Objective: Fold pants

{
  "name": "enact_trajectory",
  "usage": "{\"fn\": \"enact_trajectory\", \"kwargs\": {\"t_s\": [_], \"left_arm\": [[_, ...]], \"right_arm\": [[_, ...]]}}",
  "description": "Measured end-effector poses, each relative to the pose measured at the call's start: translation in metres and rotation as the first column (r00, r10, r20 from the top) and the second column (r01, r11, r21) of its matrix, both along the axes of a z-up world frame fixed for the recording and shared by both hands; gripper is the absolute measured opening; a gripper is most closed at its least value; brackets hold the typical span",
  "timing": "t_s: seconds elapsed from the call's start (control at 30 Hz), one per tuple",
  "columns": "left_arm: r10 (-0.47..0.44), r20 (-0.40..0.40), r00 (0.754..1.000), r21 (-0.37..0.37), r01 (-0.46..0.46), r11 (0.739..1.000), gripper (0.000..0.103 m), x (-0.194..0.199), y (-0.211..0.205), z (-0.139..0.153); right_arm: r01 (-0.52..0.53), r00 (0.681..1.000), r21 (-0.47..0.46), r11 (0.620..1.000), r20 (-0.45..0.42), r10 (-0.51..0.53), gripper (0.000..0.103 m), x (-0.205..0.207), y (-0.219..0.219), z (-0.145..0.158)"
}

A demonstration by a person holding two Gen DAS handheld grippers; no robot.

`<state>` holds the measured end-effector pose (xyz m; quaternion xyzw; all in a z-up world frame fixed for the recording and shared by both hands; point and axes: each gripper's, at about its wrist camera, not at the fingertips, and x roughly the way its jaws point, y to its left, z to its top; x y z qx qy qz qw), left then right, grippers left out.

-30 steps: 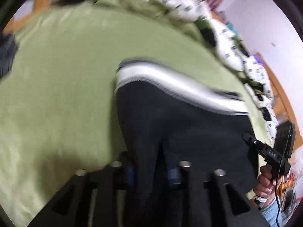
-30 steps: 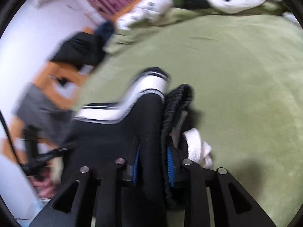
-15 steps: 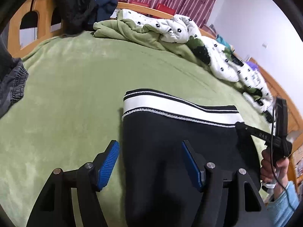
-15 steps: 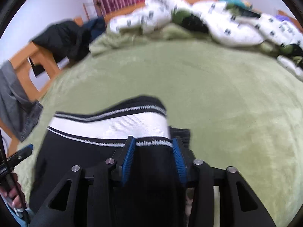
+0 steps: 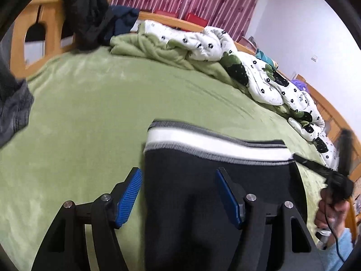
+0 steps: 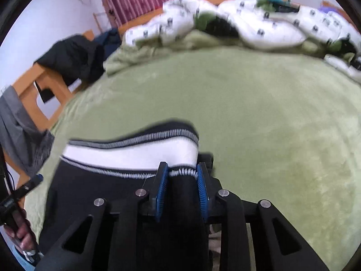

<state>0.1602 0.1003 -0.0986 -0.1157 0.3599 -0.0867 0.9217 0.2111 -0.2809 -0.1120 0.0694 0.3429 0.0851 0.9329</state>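
Black pants (image 5: 203, 194) with a white, grey-edged striped band (image 5: 209, 142) lie folded on the green bed. My left gripper (image 5: 178, 194) is open, its blue pads (image 5: 129, 199) spread either side of the pants' left edge, not gripping. In the right wrist view the pants (image 6: 108, 187) show the same band (image 6: 135, 155). My right gripper (image 6: 181, 187) has its blue pads (image 6: 161, 189) on both sides of a bunched fold at the pants' right corner, a little apart from it. The right gripper also shows in the left wrist view (image 5: 338, 176), blurred.
The green blanket (image 5: 90, 113) covers the bed. A white patterned quilt (image 5: 259, 76) is heaped along the far side. Dark clothes (image 5: 88, 15) hang on the wooden bed frame (image 5: 20, 36). Grey cloth (image 5: 13, 108) hangs at the left edge.
Both grippers opened from a shut hold on the pants; the left spread wide, the right only slightly. The pants came down flat onto the bed, and both grippers pulled back a little.
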Motion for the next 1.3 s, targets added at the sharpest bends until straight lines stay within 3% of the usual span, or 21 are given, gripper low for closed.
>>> {"fn": "enact_trajectory", "kwargs": {"t_s": [0.1, 0.2, 0.3, 0.37, 0.67, 0.83, 0.93, 1.0, 1.07, 1.17, 1.23, 1.3], "left_arm": [[-0.021, 0.012, 1.0, 0.025, 0.021, 0.999, 0.065, 0.022, -0.02, 0.01], [-0.085, 0.01, 0.996, 0.073, 0.084, 0.994, 0.065, 0.054, -0.047, 0.01], [-0.086, -0.107, 0.99, 0.173, 0.104, 0.979, 0.065, 0.086, -0.069, -0.021], [-0.045, -0.143, 0.989, 0.213, 0.076, 0.974, 0.065, 0.093, -0.07, -0.044], [-0.036, -0.115, 0.993, 0.207, 0.059, 0.977, 0.065, 0.088, -0.068, -0.052], [-0.032, -0.1, 0.994, 0.201, 0.052, 0.978, 0.065, 0.086, -0.065, -0.053], [0.058, -0.061, 0.996, 0.201, -0.045, 0.979, 0.065, 0.082, -0.046, -0.045], [0.073, -0.115, 0.991, 0.192, -0.05, 0.98, 0.065, 0.088, -0.037, -0.049], [0.041, -0.199, 0.979, 0.221, 0.004, 0.975, 0.066, 0.096, -0.036, -0.061], [0.017, -0.2, 0.98, 0.164, 0.016, 0.986, 0.065, 0.085, -0.026, -0.055], [-0.04, -0.225, 0.973, 0.086, 0.061, 0.994, 0.064, 0.07, -0.019, -0.052], [-0.079, -0.222, 0.972, 0.067, 0.096, 0.993, 0.064, 0.053, -0.019, -0.049]], "right_arm": [[-0.077, 0.994, -0.015, 0.997, 0.074, 0.078, 0.026, -0.001, 0.029, 0.018], [-0.172, 0.985, -0.064, 0.983, 0.009, 0.173, 0.026, 0.027, 0.065, -0.002], [-0.174, 0.981, -0.112, 0.978, -0.106, 0.163, 0.024, 0.054, 0.075, -0.046], [-0.191, 0.98, -0.098, 0.977, -0.073, 0.184, 0.02, 0.054, 0.073, -0.043], [-0.203, 0.978, -0.071, 0.977, -0.056, 0.199, 0.02, 0.051, 0.069, -0.045], [-0.2, 0.977, -0.002, 0.98, -0.07, 0.199, 0.02, 0.049, 0.058, -0.038], [-0.162, 0.986, -0.01, 0.987, -0.051, 0.161, 0.022, 0.046, 0.05, -0.032], [-0.13, 0.991, -0.038, 0.991, -0.031, 0.129, 0.022, 0.042, 0.046, -0.035], [-0.145, 0.989, -0.072, 0.987, -0.042, 0.142, 0.022, 0.038, 0.05, -0.04], [-0.159, 0.987, -0.137, 0.978, -0.06, 0.152, 0.024, 0.025, 0.057, -0.032], [-0.156, 0.987, -0.125, 0.98, -0.055, 0.15, 0.03, 0.011, 0.052, -0.027], [-0.136, 0.99, -0.091, 0.986, -0.043, 0.133, 0.039, -0.005, 0.042, -0.027]]}}
